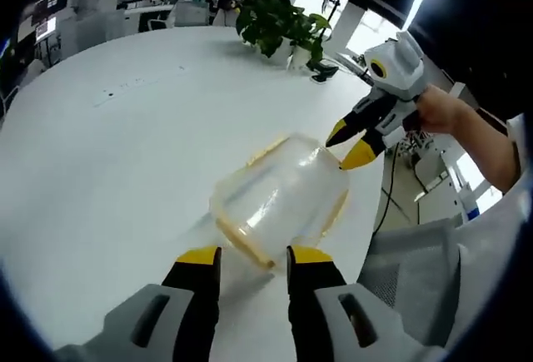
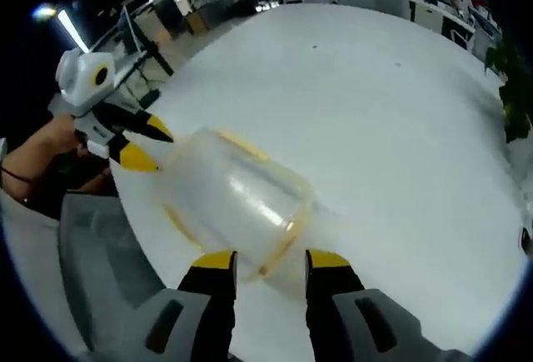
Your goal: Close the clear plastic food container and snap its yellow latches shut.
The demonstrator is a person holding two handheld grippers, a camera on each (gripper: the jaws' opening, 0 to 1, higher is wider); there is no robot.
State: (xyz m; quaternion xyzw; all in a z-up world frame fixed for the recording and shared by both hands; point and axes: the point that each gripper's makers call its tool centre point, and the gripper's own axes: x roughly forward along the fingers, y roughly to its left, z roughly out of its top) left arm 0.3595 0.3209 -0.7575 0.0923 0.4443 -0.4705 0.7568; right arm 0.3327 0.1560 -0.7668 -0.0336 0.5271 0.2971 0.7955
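Clear container (image 1: pixel 279 200) with yellow latches (image 1: pixel 243 244), lying on the white surface (image 1: pixel 108 154) between the two grippers. Its transparent walls blur against the surface, so whether the lid is seated or any latch snapped cannot be told. Left gripper (image 1: pixel 254 264): jaws parted, empty, tips just short of the container's near edge. Right gripper (image 2: pixel 271 264): jaws likewise parted and empty at the opposite end (image 2: pixel 241 200); whether either pair touches the plastic is unclear. A potted plant (image 1: pixel 279 25) stands well beyond the left jaws.
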